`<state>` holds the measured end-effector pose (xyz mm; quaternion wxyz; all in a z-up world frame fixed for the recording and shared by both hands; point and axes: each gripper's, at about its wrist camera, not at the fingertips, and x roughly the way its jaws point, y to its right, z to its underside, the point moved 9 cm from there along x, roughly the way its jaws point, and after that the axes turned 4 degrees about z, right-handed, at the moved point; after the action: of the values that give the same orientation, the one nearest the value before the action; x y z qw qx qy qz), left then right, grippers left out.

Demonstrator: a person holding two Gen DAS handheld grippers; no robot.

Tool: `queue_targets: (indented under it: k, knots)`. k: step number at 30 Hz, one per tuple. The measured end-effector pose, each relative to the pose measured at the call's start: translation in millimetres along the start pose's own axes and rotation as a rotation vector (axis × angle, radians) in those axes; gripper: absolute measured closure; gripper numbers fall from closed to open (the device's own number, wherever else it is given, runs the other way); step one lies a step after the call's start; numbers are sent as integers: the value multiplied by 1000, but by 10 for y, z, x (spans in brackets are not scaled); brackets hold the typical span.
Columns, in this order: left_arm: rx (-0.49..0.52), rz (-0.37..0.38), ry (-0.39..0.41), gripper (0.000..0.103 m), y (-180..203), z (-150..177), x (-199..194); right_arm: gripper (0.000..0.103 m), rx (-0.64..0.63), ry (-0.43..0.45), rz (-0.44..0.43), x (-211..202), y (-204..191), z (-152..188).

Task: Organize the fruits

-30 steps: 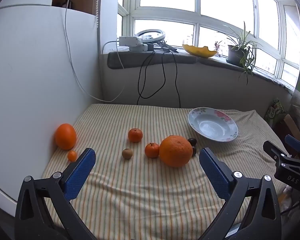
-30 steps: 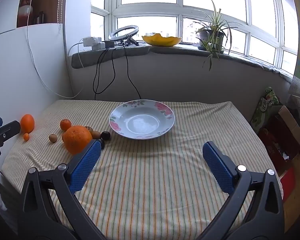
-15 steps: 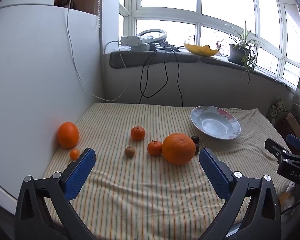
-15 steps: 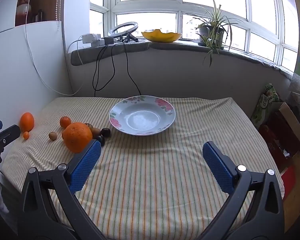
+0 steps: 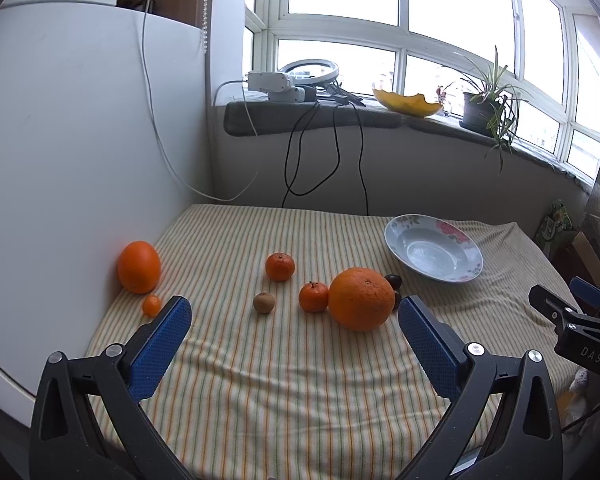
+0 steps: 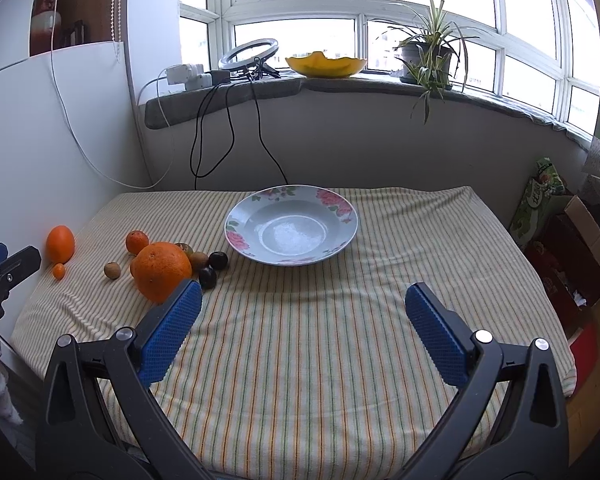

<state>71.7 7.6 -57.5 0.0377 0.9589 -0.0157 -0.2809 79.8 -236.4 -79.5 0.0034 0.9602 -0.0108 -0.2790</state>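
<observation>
A floral plate [image 6: 292, 226] lies empty on the striped cloth [image 6: 308, 340]; it appears as plate [image 5: 434, 253] at the right in the left wrist view. Left of it sit a big orange [image 5: 361, 299], two tangerines [image 5: 280, 266] [image 5: 313, 296], a small brown fruit [image 5: 264, 302], dark round fruits [image 6: 217, 259], an oval orange [image 5: 139, 266] by the white panel and a tiny orange fruit [image 5: 151, 305]. My left gripper [image 5: 294, 334] hangs open above the near cloth, short of the fruits. Open too, my right gripper [image 6: 302, 318] is in front of the plate.
A white panel [image 5: 60, 160] bounds the table's left side. Cables [image 5: 328, 160] hang from the windowsill, which holds a ring light, a yellow bowl [image 6: 326, 65] and a potted plant [image 6: 424, 52]. Boxes and a green bag [image 6: 540, 196] stand right of the table.
Both grippers have drawn back and risen slightly, so the fruits and plate sit a little farther away. Both stay open; nothing on the cloth moved.
</observation>
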Motion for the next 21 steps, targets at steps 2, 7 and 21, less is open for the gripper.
queue_targets:
  k: [2, 7, 21]
  knots:
    - [0, 1, 2, 0, 12, 4, -8, 0, 0, 2, -1, -6, -1, -3]
    - [2, 3, 4, 0, 18, -5, -11, 0, 2, 3, -1, -11, 5, -11]
    - [-1, 4, 3, 0, 35, -13, -10, 0, 3, -5, -17, -12, -17, -30]
